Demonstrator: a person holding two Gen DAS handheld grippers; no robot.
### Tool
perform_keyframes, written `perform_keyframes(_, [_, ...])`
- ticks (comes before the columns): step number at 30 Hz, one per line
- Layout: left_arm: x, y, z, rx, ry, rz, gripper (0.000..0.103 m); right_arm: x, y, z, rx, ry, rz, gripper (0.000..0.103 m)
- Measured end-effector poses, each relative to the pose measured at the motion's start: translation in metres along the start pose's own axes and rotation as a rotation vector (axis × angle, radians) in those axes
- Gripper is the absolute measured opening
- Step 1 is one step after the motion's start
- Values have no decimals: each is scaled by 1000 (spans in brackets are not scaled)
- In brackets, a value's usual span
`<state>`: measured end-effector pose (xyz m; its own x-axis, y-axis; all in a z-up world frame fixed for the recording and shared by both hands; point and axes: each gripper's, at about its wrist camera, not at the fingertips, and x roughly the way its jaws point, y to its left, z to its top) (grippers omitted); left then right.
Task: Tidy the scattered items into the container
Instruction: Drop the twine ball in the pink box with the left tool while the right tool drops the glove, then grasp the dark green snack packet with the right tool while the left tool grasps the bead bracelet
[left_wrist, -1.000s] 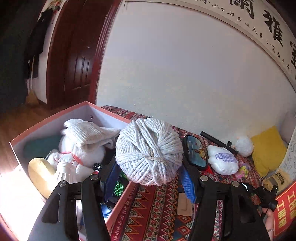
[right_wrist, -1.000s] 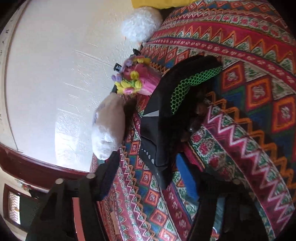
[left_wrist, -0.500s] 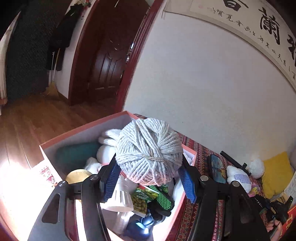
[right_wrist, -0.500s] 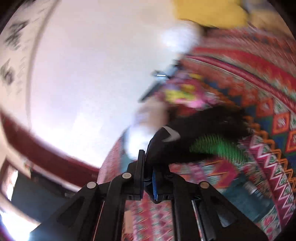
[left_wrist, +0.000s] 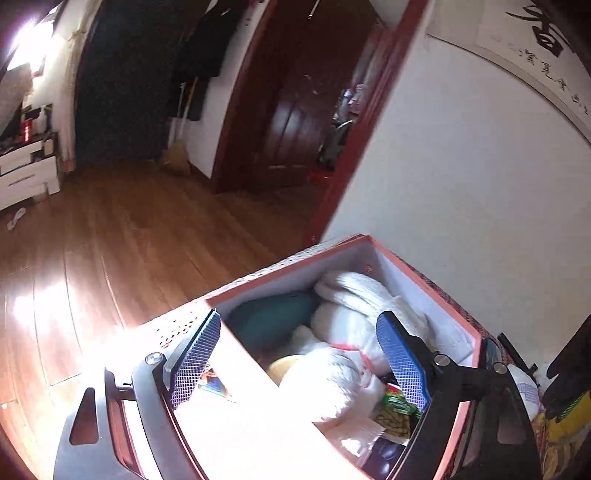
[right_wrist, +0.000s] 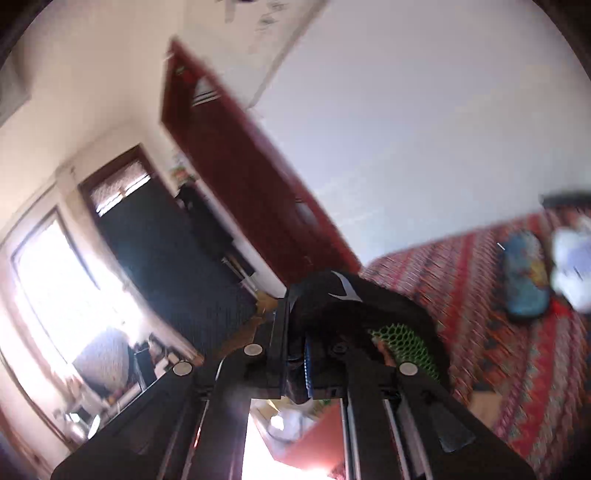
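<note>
My left gripper (left_wrist: 299, 319) hangs over the pink-rimmed box (left_wrist: 424, 266), its jaws opening with nothing between the blue pads (left_wrist: 402, 363). Below them the box holds a white plush (left_wrist: 354, 317), a dark green cushion (left_wrist: 269, 321), a green snack packet (left_wrist: 397, 410) and a blurred white mass (left_wrist: 328, 387) that may be the yarn ball. My right gripper (right_wrist: 295, 332) is shut on a black item with green mesh (right_wrist: 354, 306), lifted off the patterned cloth (right_wrist: 461, 295). That item also shows at the right edge of the left wrist view (left_wrist: 569, 369). The box's corner (right_wrist: 317, 443) lies below it.
A blue pouch (right_wrist: 524, 273) and a small white plush (right_wrist: 572, 266) lie on the cloth to the right. Beyond the box are a wooden floor (left_wrist: 110, 258), a dark red door (left_wrist: 295, 122) and the white wall (left_wrist: 461, 166).
The yarn ball has left my left gripper, whose jaws have spread wide over the box. My right gripper closed on the black item, rose off the cloth and rolled.
</note>
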<state>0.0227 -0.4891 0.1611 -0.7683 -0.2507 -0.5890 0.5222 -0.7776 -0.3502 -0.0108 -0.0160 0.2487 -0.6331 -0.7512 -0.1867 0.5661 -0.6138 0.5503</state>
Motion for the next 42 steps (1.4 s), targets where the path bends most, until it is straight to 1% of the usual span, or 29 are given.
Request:
perform_keyframes(4, [6,22,2,-61,20,5,86,54,42,8,-126,36,53,6])
perform_keyframes(5, [5,25,3,-65,15,9,86,72,46,4,-149,69,56,6])
perform_keyframes(6, [4,25,3,-67,10,11,86,90,47,-4,-153,124,62,7])
perform_keyframes(7, [3,25,4,-71,5,12,86,108,40,-17,-140,209,73,10])
perform_keyframes(8, [2,26,5,-74,2,9,86,131,34,-36,-106,346,72,15])
perform_keyframes(9, [1,26,5,-78,1,6,86,155,20,-63,-53,515,46,24])
perform_keyframes(10, [1,26,6,-80,0,2,86,166,9,-84,-28,613,0,29])
perform_keyframes(11, [1,26,6,-81,-2,-3,86,168,1,-103,-41,664,-49,30])
perform_keyframes(12, [-1,25,7,-80,-6,-9,86,159,-3,-117,-75,672,-73,29])
perform_keyframes(13, [-3,23,7,-76,-11,-15,86,145,-7,-122,-85,656,-70,29])
perform_keyframes(14, [-5,19,6,-67,-15,-21,86,126,-14,-121,-60,619,-58,29])
perform_keyframes(15, [-6,15,6,-56,-18,-26,86,103,-24,-114,-7,559,-47,32])
perform_keyframes(16, [-7,10,5,-42,-19,-30,86,86,-29,-106,41,504,-43,39])
perform_keyframes(17, [-8,5,3,-28,-18,-35,86,60,-41,-97,94,431,-51,45])
perform_keyframes(18, [-9,-1,2,-15,-16,-41,86,32,-54,-89,134,356,-78,55])
perform_keyframes(19, [-10,-7,0,-3,-13,-49,86,13,-60,-82,159,296,-114,61])
perform_keyframes(21, [-12,-21,-4,21,-9,-66,86,-36,-83,-77,216,181,-215,62])
perform_keyframes(23, [-15,-37,-9,52,-12,-82,86,-80,-110,-79,281,89,-344,62])
perform_keyframes(25, [-18,-56,-14,89,-10,-105,86,-132,-144,-92,366,-14,-493,62])
perform_keyframes(27, [-18,-78,-22,129,3,-133,86,-183,-180,-118,507,-86,-623,62])
perform_keyframes(29, [-16,-103,-34,163,34,-181,86,-219,-210,-133,641,-108,-708,64])
perform_keyframes(30, [-15,-116,-40,178,52,-211,86,-236,-224,-139,708,-136,-736,64])
perform_keyframes(31, [-15,-130,-47,195,68,-235,86,-255,-232,-143,750,-172,-741,64])
perform_keyframes(32, [-15,-144,-54,218,80,-254,86,-265,-237,-143,767,-194,-749,64])
perform_keyframes(34, [-16,-173,-70,275,98,-286,86,-277,-243,-143,768,-199,-788,64])
perform_keyframes(37, [-18,-211,-94,358,137,-328,86,-281,-256,-149,813,-183,-788,59])
perform_keyframes(39, [-19,-231,-109,407,159,-345,86,-280,-267,-155,849,-164,-788,58])
perform_keyframes(40, [-19,-240,-116,429,169,-352,86,-277,-270,-155,840,-142,-806,59])
perform_keyframes(42, [-20,-254,-129,465,192,-373,86,-265,-275,-144,747,-59,-868,59])
